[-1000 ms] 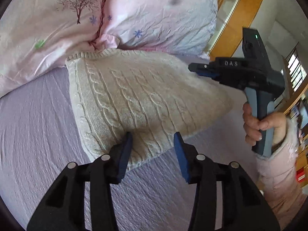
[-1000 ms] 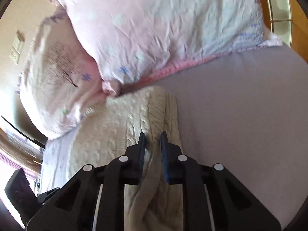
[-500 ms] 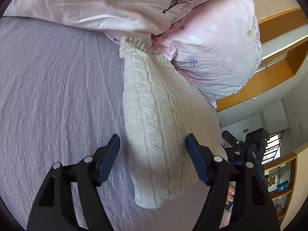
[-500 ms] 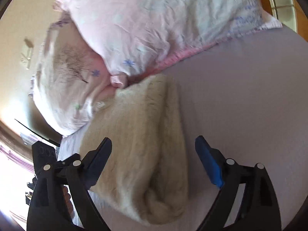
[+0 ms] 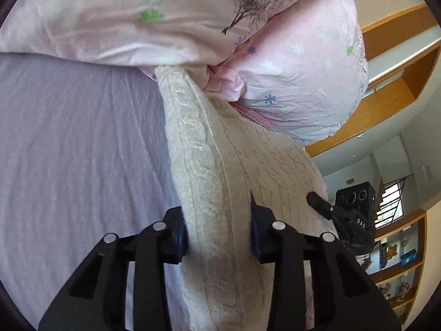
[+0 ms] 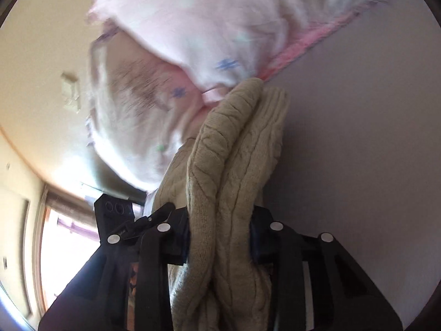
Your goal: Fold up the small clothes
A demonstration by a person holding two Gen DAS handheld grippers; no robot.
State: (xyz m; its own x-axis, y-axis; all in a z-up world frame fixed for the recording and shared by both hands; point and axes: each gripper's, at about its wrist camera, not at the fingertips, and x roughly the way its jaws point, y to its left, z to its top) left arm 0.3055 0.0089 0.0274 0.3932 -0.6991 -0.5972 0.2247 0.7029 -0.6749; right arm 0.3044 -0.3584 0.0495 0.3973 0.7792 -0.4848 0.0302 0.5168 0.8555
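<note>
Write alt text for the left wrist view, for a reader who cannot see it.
The left gripper clamps the thick folded edge of a cream cable-knit sweater lying on a lilac bedsheet. The sweater's far end touches two pink floral pillows, and the black right gripper reaches its other side, with wooden shelves behind.

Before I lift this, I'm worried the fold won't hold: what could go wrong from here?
1. Both the left gripper and the right gripper pinch thick bunched layers of the sweater; an inner layer may slip out.
2. Its far end touches the pillows and could drag on them.
3. The grippers are close together, so unheld parts may sag and unfold.
</note>
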